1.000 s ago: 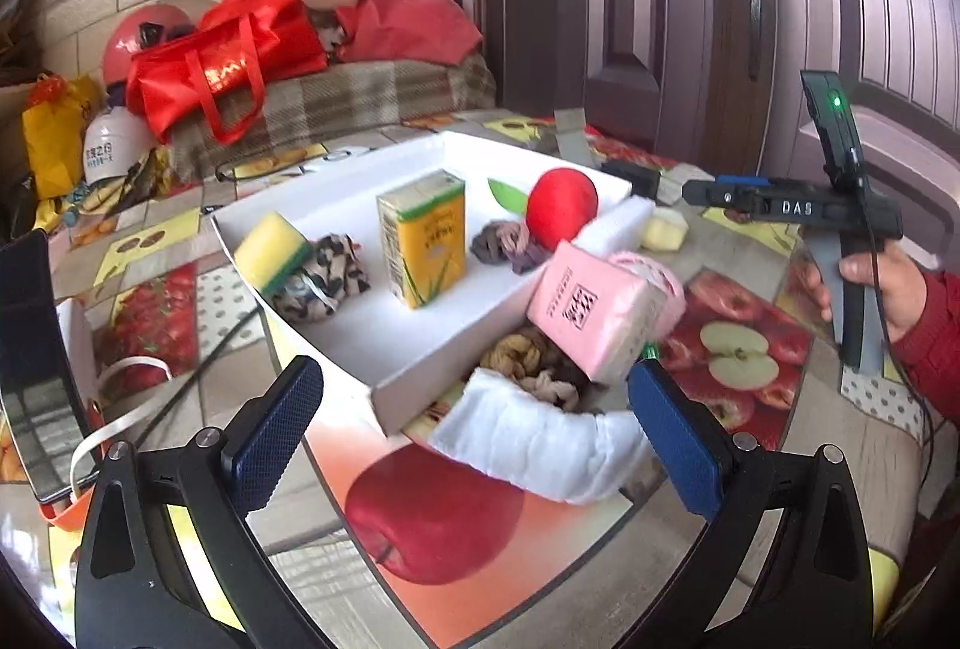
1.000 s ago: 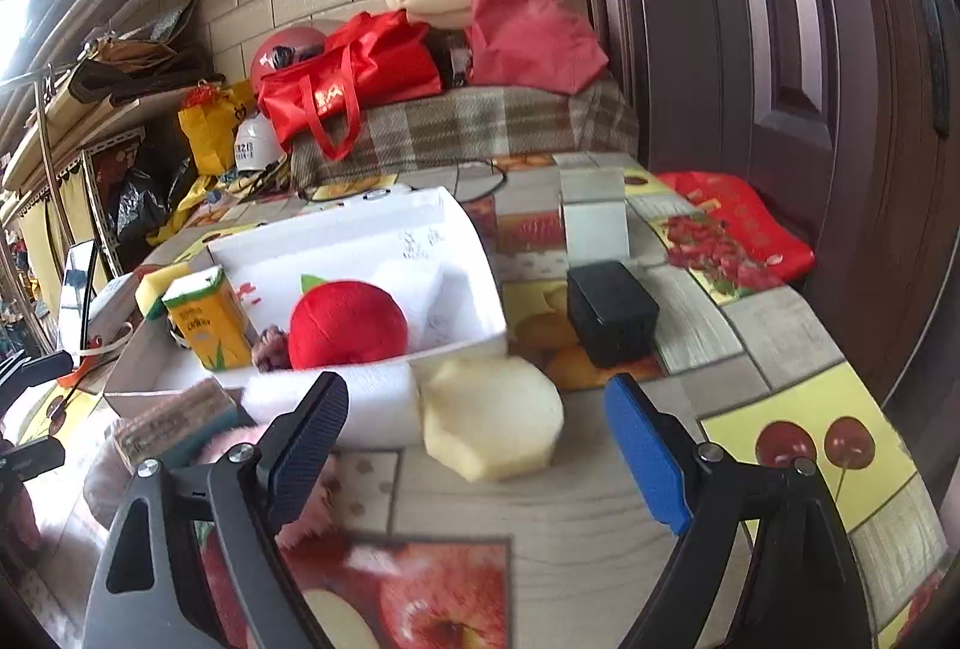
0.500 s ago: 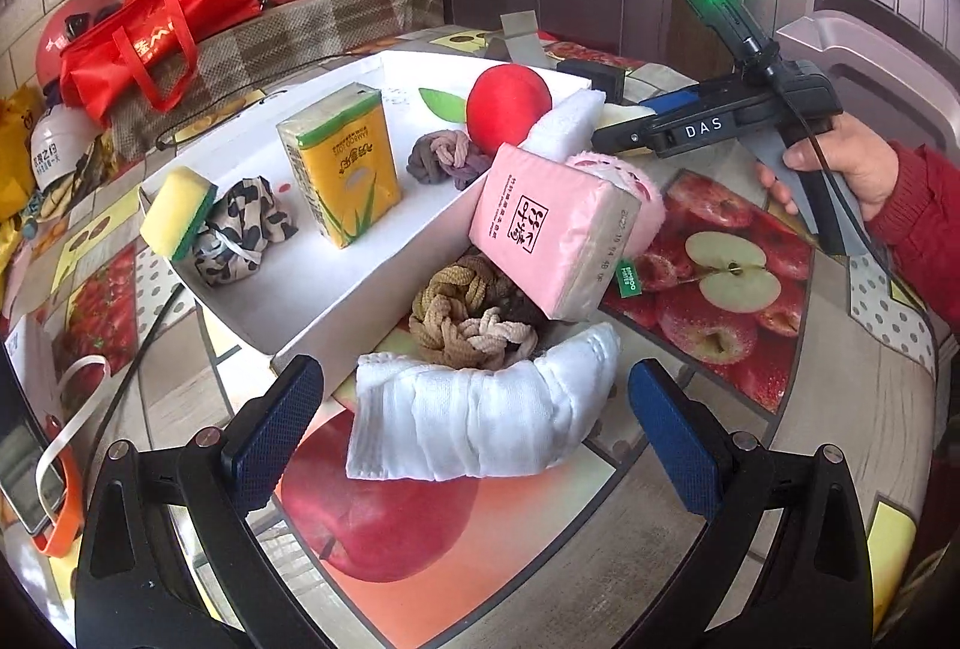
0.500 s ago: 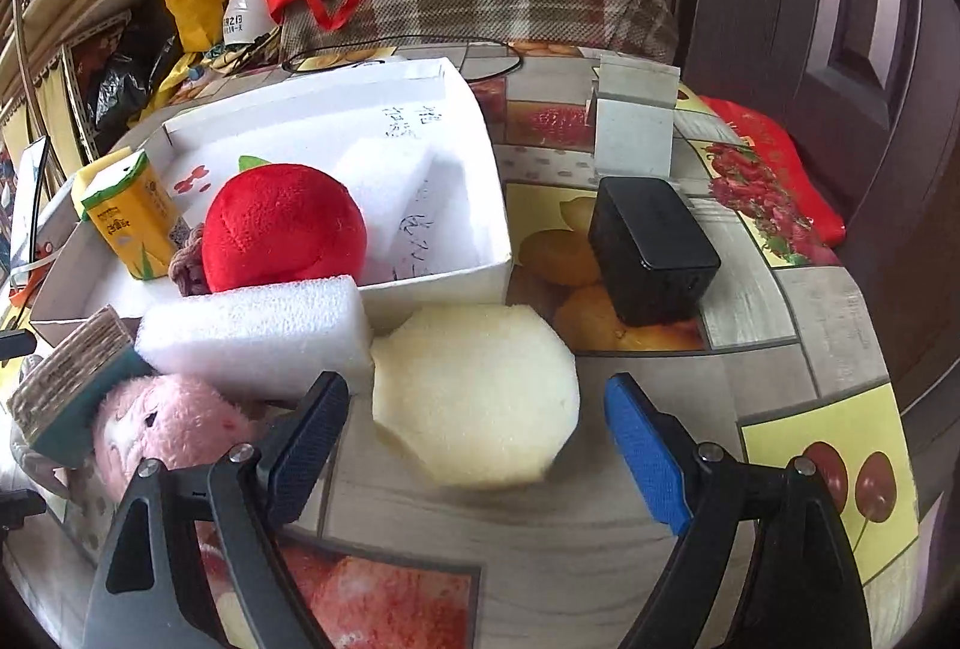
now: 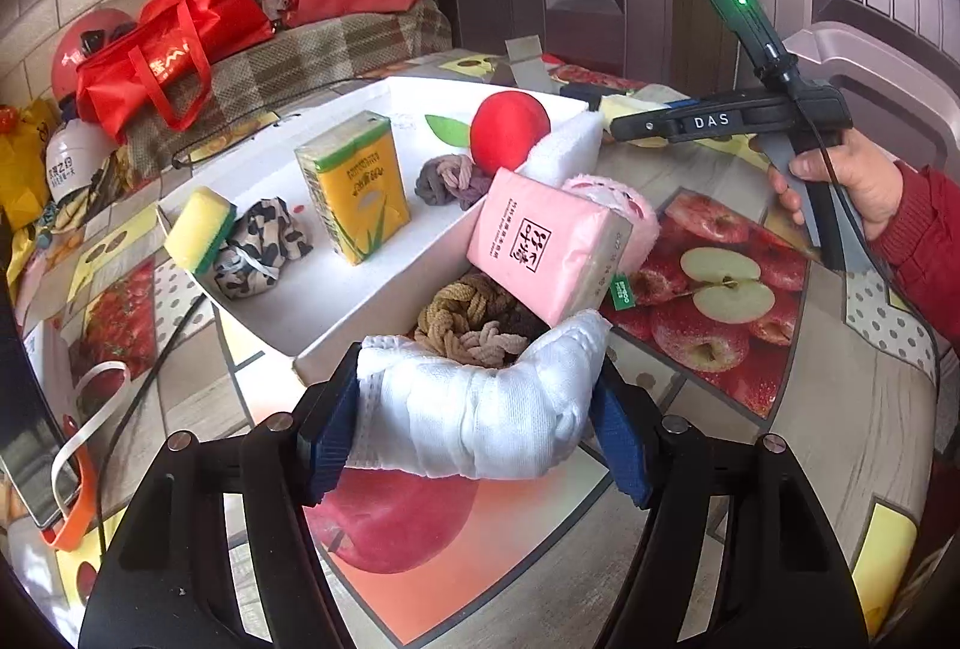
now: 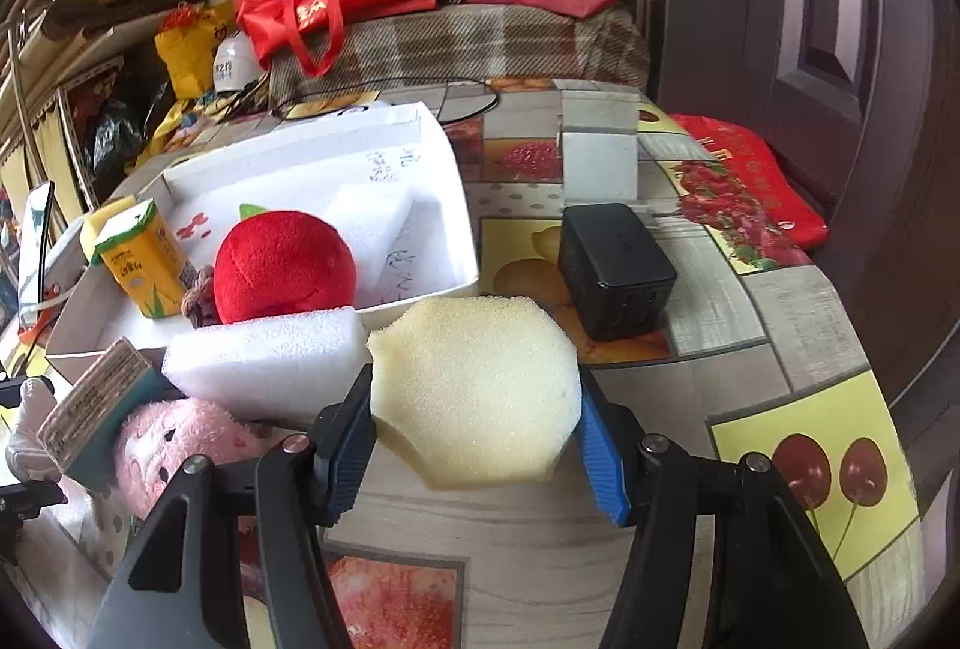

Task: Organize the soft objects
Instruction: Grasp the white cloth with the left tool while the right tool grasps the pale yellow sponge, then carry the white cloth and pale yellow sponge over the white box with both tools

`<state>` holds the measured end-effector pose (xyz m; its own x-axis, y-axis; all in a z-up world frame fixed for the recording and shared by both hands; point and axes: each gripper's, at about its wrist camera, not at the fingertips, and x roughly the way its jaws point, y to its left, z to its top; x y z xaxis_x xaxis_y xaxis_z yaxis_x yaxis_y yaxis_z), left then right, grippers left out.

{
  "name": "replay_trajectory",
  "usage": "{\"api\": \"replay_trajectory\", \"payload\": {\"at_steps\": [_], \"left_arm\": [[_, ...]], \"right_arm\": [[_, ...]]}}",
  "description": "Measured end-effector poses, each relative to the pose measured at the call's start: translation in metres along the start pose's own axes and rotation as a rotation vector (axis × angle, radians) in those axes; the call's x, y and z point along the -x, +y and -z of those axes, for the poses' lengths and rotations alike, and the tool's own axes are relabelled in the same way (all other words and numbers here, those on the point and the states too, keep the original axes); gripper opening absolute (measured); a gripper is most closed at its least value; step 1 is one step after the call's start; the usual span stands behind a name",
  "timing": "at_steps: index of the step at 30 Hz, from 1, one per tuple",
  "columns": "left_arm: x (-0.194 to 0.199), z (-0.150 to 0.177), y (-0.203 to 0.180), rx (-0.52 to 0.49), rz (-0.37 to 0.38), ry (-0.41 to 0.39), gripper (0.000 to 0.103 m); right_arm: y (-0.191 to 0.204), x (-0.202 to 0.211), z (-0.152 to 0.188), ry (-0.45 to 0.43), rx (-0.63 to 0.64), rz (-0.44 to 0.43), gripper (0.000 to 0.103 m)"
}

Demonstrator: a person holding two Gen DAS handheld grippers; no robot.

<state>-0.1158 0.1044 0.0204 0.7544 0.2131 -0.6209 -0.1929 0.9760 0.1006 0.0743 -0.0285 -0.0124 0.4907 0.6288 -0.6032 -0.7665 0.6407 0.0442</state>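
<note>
Plush apple (image 5: 509, 130) inside tray (image 5: 336, 301)

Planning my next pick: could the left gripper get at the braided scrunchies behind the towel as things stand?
Probably not yet: the left gripper is shut on the rolled white towel, which lies directly before the braided scrunchies, and the pink tissue pack leans over them.

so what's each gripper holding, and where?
Left gripper: rolled white towel, pads on its two ends. Right gripper: pale yellow sponge, pads on opposite side edges.
</note>
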Motion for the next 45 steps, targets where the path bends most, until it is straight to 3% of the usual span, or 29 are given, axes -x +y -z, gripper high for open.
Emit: {"api": "replay_trajectory", "payload": {"at_steps": [6,9,16,22,31,40,45], "left_arm": [[0.014,0.001,0.004,0.019,-0.026,-0.060,0.070],[0.022,0.001,0.006,0.029,-0.074,-0.105,0.070],[0.033,0.002,0.006,0.035,-0.144,-0.171,0.070],[0.035,0.003,0.010,0.059,-0.171,-0.190,0.070],[0.040,0.000,0.019,0.162,-0.322,-0.267,0.070],[0.019,-0.013,0.038,0.242,-0.308,-0.250,0.070],[0.007,-0.024,0.032,0.209,-0.302,-0.250,0.070]], "right_arm": [[-0.008,0.022,0.009,-0.072,-0.059,-0.013,0.061],[-0.003,0.030,0.014,-0.091,-0.056,-0.027,0.061],[0.035,0.053,0.022,-0.196,0.092,0.000,0.061],[0.058,0.056,0.026,-0.216,0.134,-0.051,0.061],[0.086,0.072,0.031,-0.327,0.084,-0.087,0.061],[0.092,0.061,0.023,-0.330,0.071,-0.091,0.061],[0.100,0.057,0.021,-0.333,0.096,-0.096,0.061]]}}
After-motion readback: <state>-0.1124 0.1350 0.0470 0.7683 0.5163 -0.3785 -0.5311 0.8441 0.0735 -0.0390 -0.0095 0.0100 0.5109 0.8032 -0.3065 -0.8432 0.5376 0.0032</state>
